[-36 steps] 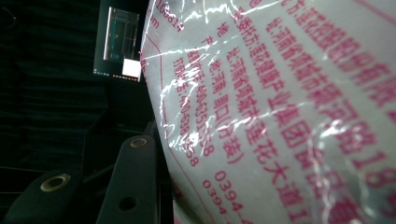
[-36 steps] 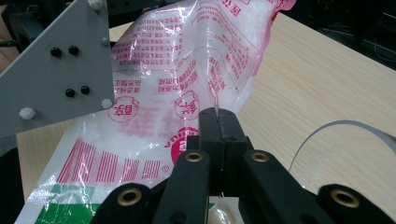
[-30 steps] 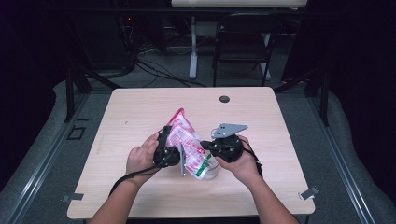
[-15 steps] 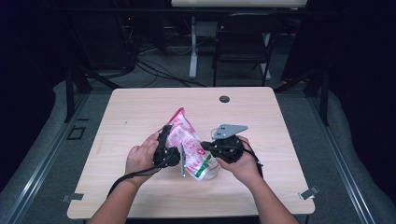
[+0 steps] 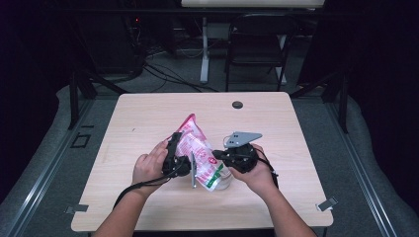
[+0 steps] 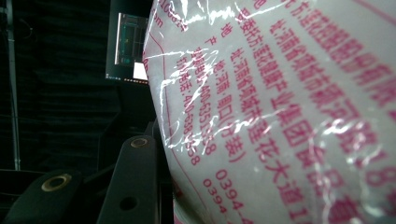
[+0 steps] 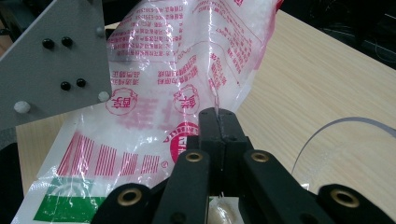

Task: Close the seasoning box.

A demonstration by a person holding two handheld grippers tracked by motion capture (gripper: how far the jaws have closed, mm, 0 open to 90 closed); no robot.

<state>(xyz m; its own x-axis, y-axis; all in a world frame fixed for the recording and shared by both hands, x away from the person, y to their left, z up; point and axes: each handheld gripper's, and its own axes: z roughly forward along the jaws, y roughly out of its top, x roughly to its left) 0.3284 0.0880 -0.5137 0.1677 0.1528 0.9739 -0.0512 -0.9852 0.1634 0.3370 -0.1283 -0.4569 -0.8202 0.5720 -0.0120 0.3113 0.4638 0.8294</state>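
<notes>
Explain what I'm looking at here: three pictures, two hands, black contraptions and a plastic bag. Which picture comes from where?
No robot arm is at work: a person holds a hand-held two-jaw tool in each hand. The high view looks down on the pale wooden table, with forearms coming in from the bottom. The other two pictures come from cameras riding on the tools, looking along their black jaws.

The left tool and right tool hold a clear plastic bag with pink and green print up between them. In the right gripper view, the jaws are shut on a fold of the bag's film. In the left gripper view the bag sits close to the lens. A clear container stands under the bag, and a small dark round disc lies near the far edge.
</notes>
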